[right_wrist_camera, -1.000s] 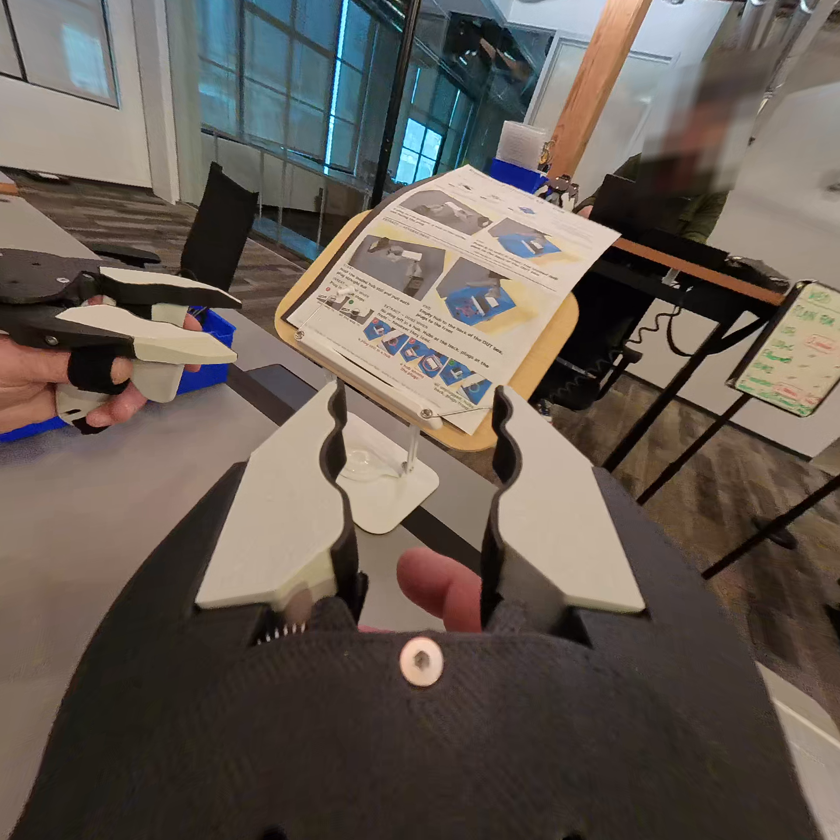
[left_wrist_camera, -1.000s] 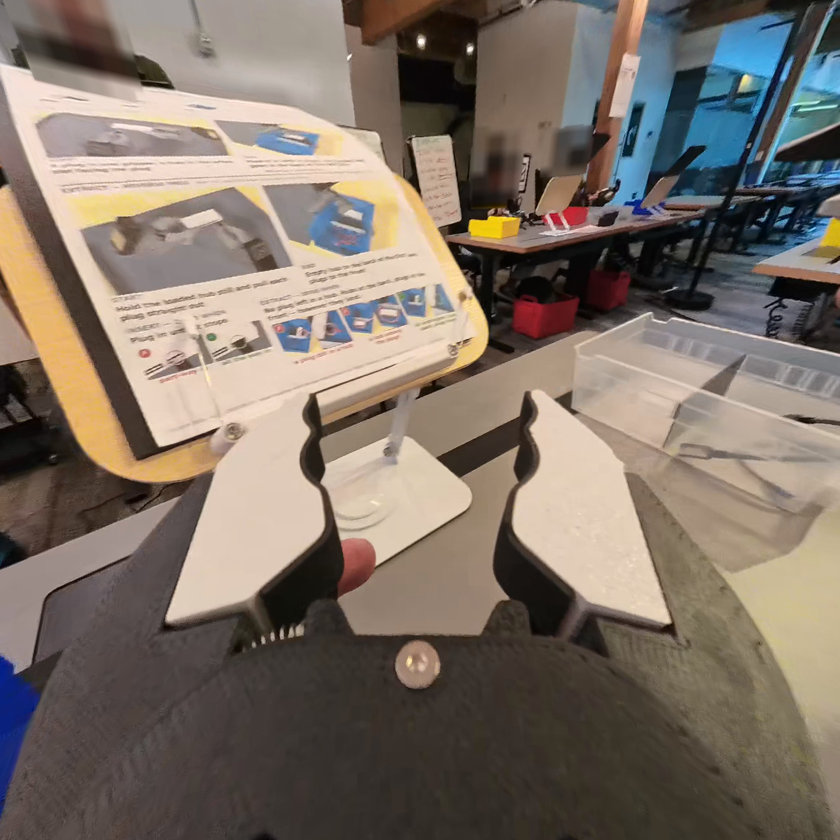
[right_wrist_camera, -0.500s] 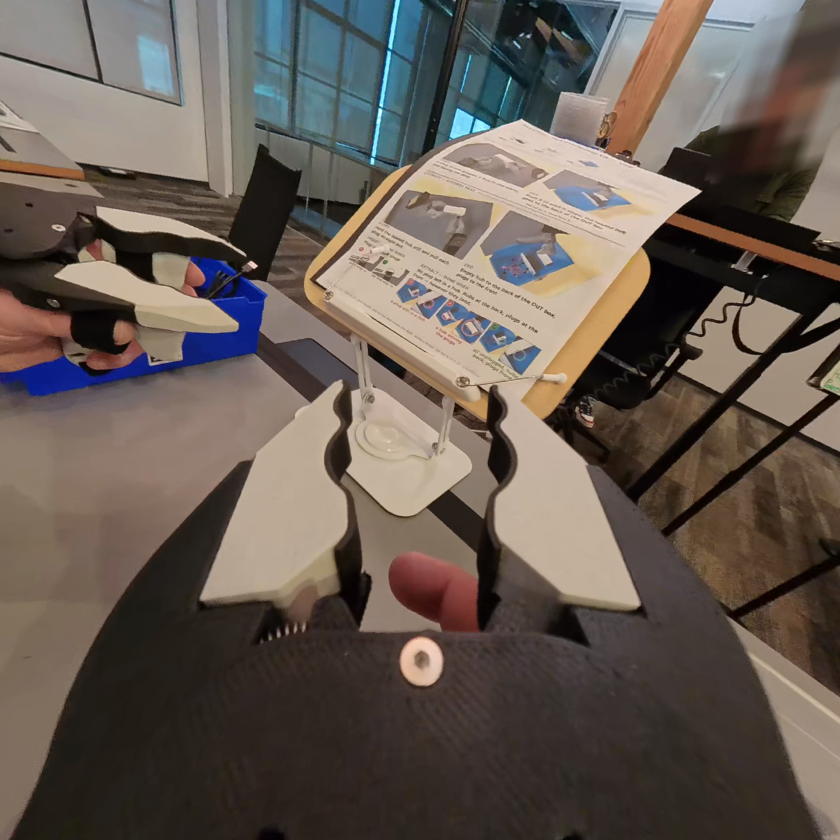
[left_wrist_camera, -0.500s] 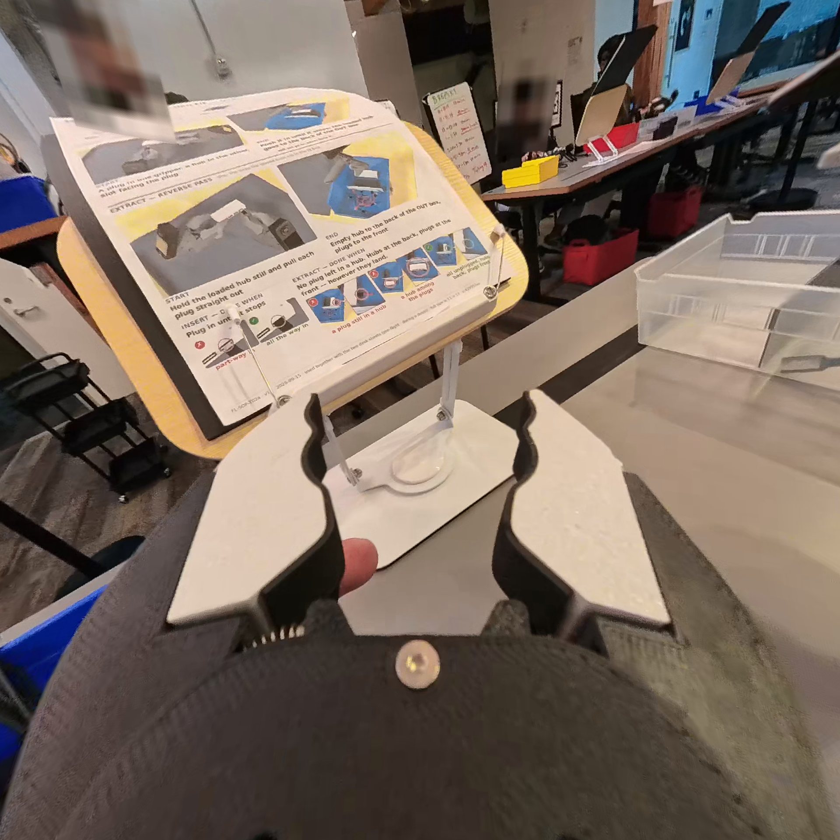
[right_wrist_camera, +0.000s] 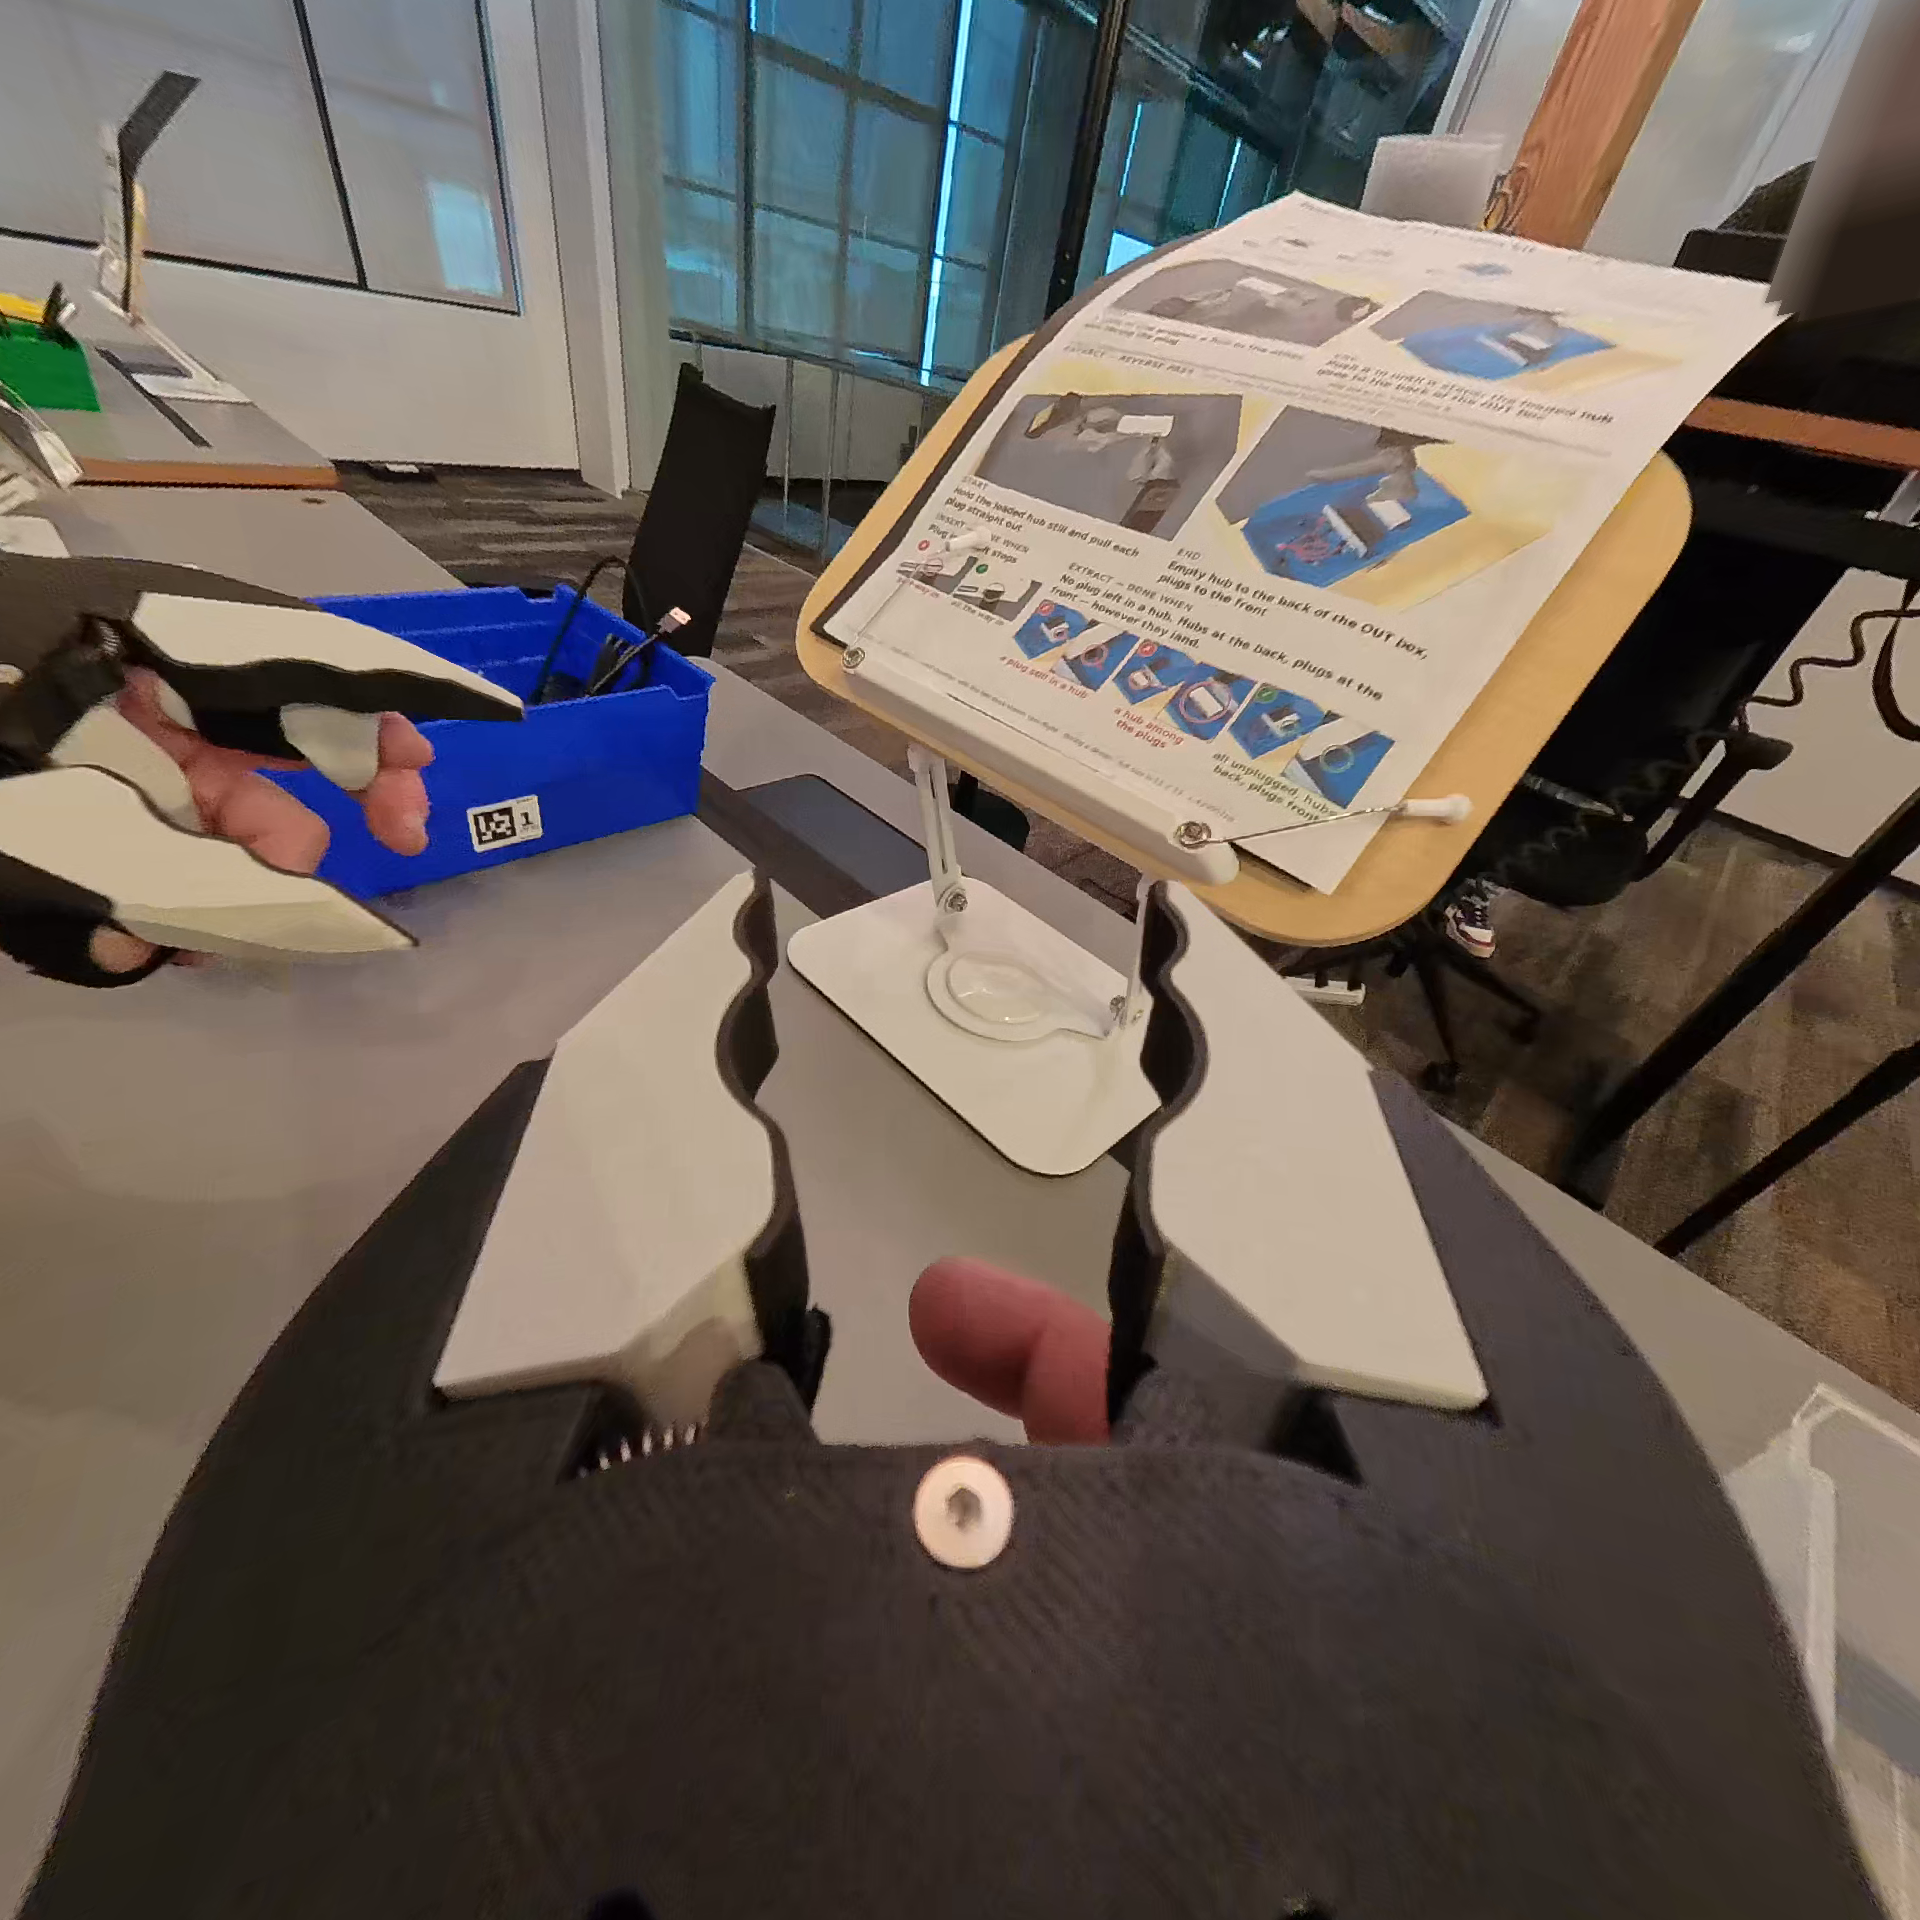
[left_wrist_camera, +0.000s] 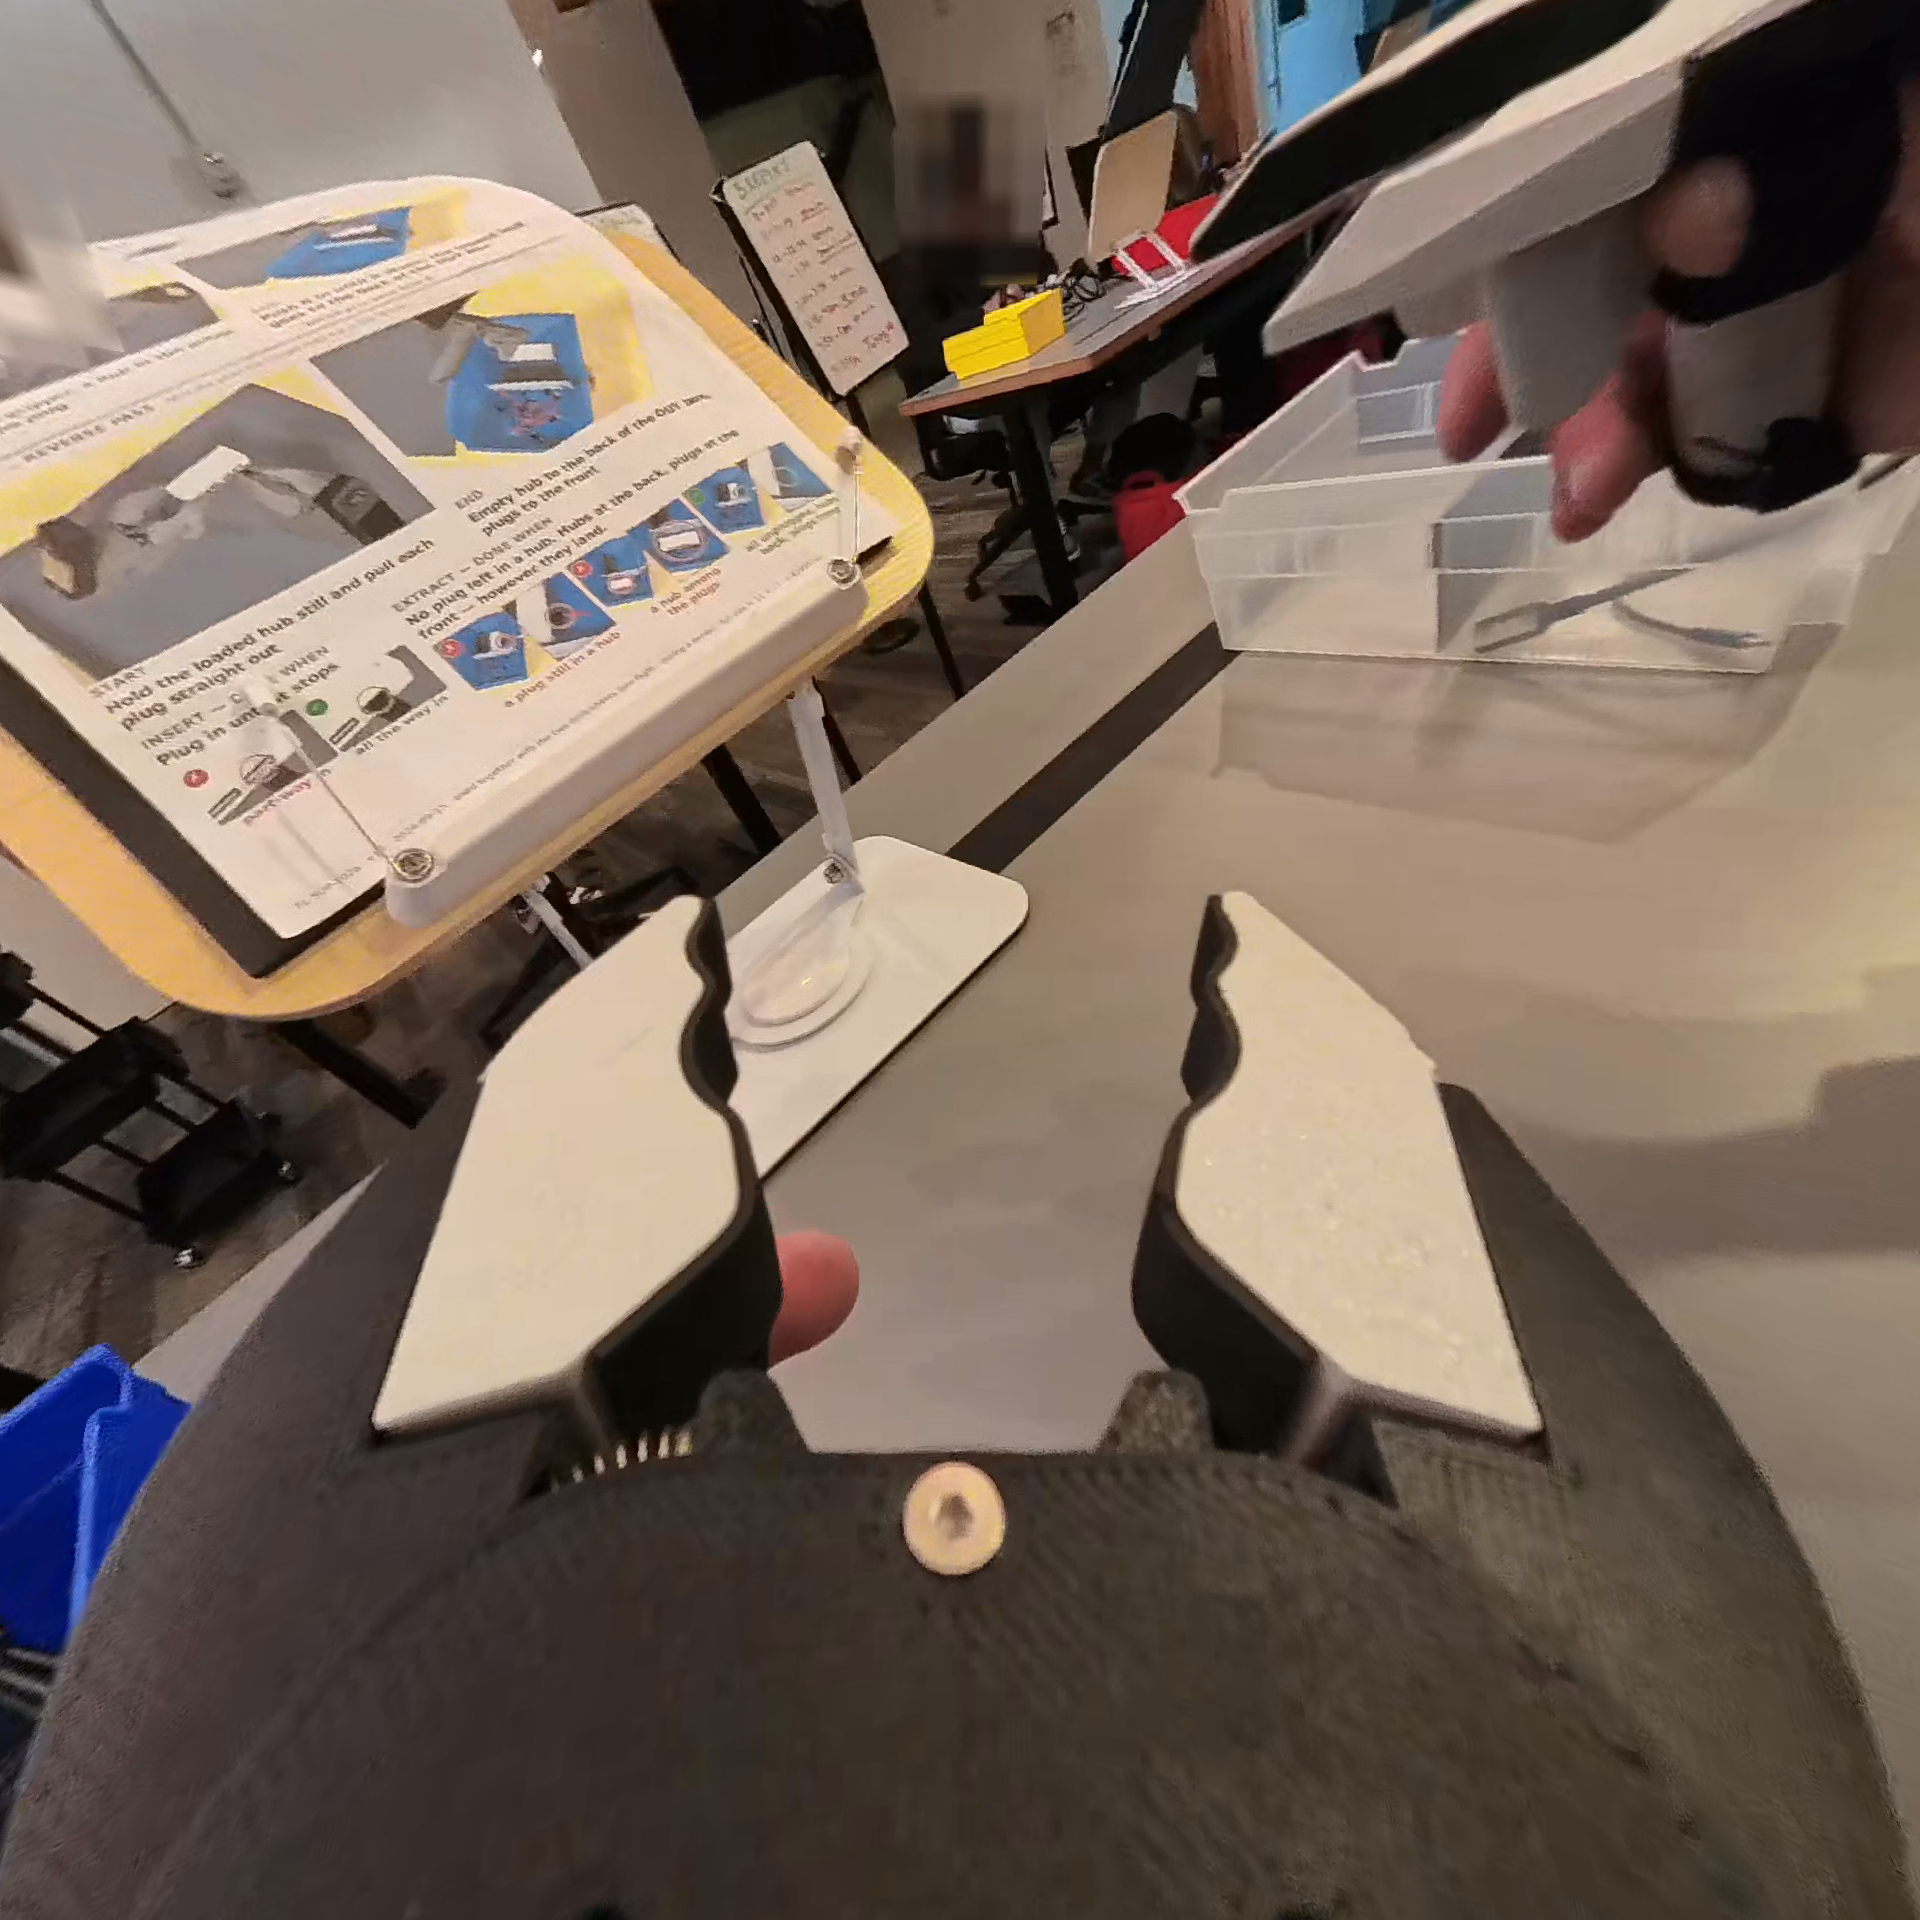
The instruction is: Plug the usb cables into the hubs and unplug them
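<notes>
My left gripper [left_wrist_camera: 961, 914] is open and empty above the grey table [left_wrist_camera: 1351, 987]. My right gripper [right_wrist_camera: 956, 894] is open and empty too, facing the instruction stand. Each shows in the other's view: the right gripper [left_wrist_camera: 1242, 296] at upper right, over a clear plastic bin [left_wrist_camera: 1340, 561] holding a black cable [left_wrist_camera: 1558, 613]; the left gripper [right_wrist_camera: 468, 826] at left, in front of a blue bin [right_wrist_camera: 582, 769] holding black USB cables [right_wrist_camera: 613, 655]. No hub is visible.
A tilted board with an instruction sheet [left_wrist_camera: 416, 540] stands on a white base [left_wrist_camera: 914, 935] at the table's far edge. A corner of the blue bin [left_wrist_camera: 52, 1475] shows at lower left. Other desks and chairs stand beyond the table.
Both grippers have tilted down and drawn back from the stand, staying open. The right gripper has come into the left wrist view, and the blue bin shows more fully in the right wrist view.
</notes>
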Motion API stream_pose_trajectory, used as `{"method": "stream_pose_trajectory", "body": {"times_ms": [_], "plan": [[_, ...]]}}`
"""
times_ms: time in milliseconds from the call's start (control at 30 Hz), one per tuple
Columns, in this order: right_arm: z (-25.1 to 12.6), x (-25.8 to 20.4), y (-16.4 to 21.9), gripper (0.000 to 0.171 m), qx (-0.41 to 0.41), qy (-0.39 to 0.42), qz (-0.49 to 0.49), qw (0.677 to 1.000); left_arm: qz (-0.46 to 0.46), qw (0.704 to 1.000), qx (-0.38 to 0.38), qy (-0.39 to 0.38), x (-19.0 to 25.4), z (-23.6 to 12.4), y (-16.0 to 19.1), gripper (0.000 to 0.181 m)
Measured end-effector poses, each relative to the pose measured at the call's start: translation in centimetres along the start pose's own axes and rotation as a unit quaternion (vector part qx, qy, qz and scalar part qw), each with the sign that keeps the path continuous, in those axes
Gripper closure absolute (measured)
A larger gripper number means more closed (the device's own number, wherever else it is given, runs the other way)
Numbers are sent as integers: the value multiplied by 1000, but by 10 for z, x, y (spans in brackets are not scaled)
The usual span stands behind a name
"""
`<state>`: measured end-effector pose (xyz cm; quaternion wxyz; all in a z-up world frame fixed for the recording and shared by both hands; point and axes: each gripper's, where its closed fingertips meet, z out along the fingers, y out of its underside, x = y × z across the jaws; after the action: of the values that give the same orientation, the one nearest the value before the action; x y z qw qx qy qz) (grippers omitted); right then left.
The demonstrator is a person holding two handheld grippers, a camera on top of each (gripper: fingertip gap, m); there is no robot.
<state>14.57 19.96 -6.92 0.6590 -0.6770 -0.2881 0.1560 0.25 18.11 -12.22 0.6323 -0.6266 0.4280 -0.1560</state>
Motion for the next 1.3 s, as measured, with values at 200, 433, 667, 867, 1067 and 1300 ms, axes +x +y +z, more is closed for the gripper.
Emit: {"method": "stream_pose_trajectory", "body": {"times_ms": [200,433,667,867,1067,1300], "plan": [[5,7,4,95,-1,1,-9,1000,23,999,3,-22,-19,-7,-8,99],[6,13,11,103,-23,27,-55,998,57,988,0,-141,-124,-55,-26,112],[15,-1,20,107,-48,36,-132,989,80,974,-47,-205,-209,-101,1,126],[17,-8,15,109,-37,23,-131,990,126,963,-109,-213,-230,-114,21,127],[22,-5,29,111,-56,23,-132,989,-59,963,-205,-167,-254,-93,85,114],[26,2,41,113,-68,23,-115,991,-159,924,-312,-155,-272,-76,159,109]]}}
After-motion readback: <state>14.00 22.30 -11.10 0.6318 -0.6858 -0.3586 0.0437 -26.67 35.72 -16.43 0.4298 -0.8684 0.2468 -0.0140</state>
